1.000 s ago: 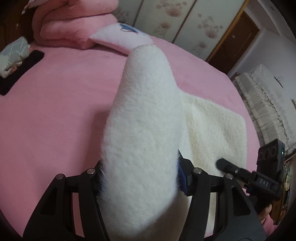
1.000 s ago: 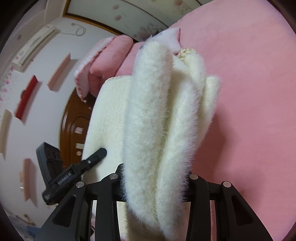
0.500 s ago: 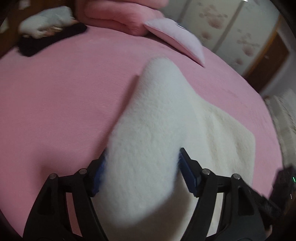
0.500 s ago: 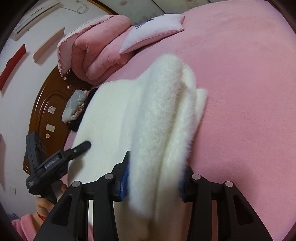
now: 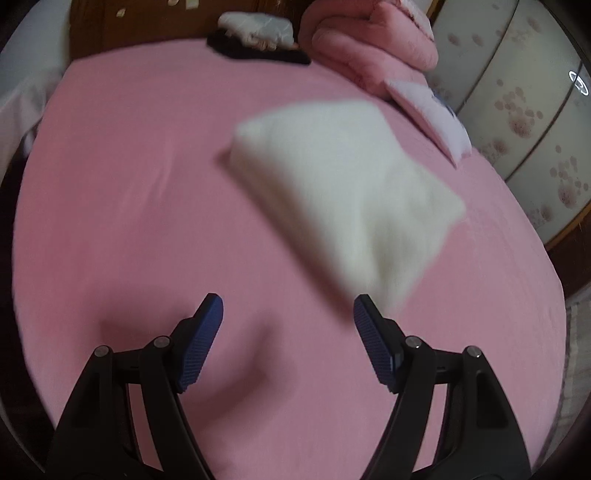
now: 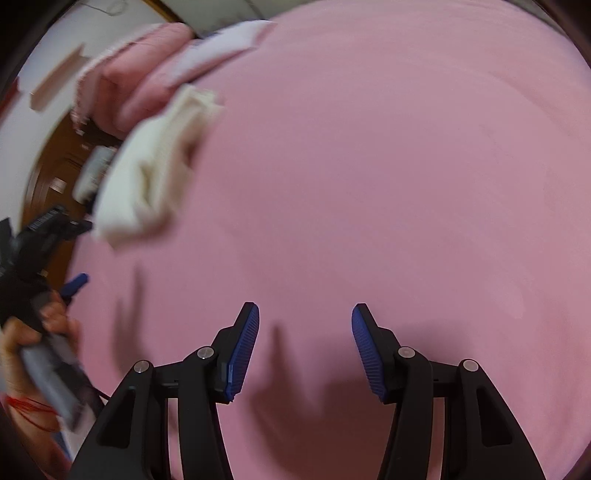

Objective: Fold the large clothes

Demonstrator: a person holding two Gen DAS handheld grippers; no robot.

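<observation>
Left gripper (image 5: pixel 288 325): black two-finger tool with ribbed blue pads; jaws stand wide apart, nothing between them, only bare sheet beneath. Pitched steeply down at the bed.

Right gripper (image 6: pixel 304 334): same make; jaws opening, nothing between them, pink sheet showing through the gap. Also aimed steeply downward.

Left hand (image 6: pixel 33 343): seen at the left edge of the right wrist view, wrapped round the left tool's handle; motion-blurred.

Fleece garment (image 5: pixel 343 199): cream-white, thick pile, lying folded into a compact, roughly rectangular bundle on the bed, ahead of the left gripper and apart from both tools. In the right wrist view it sits far left, stacked layers showing at its near edge. Judged light, soft and bulky, with no stiffness; layers likely to slide or spring open if lifted by one ply. Best taken at a folded edge, pinching all layers together, one gripper at each end.

Bed sheet (image 5: pixel 147 221): pink, mostly smooth, covers the whole work surface.

Pink quilt (image 5: pixel 369 40): rolled at the head of the bed, a pale pillow (image 5: pixel 428 110) just beside it. A dark item (image 5: pixel 258 55) and a grey-white one (image 5: pixel 255 27) lie further left.
</observation>
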